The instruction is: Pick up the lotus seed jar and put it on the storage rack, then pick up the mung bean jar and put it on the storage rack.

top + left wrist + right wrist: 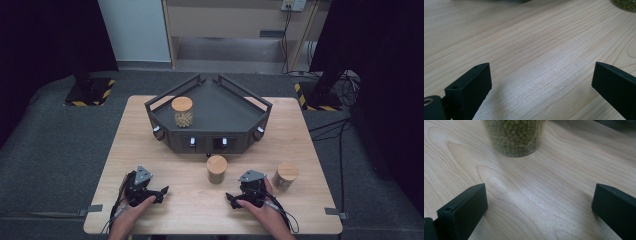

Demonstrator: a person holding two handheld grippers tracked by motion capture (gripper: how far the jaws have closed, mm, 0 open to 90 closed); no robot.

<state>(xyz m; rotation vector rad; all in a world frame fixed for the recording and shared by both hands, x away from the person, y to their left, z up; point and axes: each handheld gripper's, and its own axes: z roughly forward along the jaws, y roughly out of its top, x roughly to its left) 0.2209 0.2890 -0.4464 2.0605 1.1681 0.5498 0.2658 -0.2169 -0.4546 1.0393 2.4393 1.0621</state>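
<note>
One bean jar (182, 111) stands on the dark corner tray (235, 117); the mung bean jar (216, 169) and another jar (285, 175) wait just before it. Left gripper (161, 192) and right gripper (231, 199) lie wide open, empty, so most loading seems left

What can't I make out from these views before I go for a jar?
- Middle jar, right gripper view: the top edge cuts off its lid and upper body.
- Right jar, high view: contents too small, partly behind the right gripper.
- Tray front buttons, high view: markings too small.
- Left gripper view: a jar's base clipped at the top right corner.
</note>
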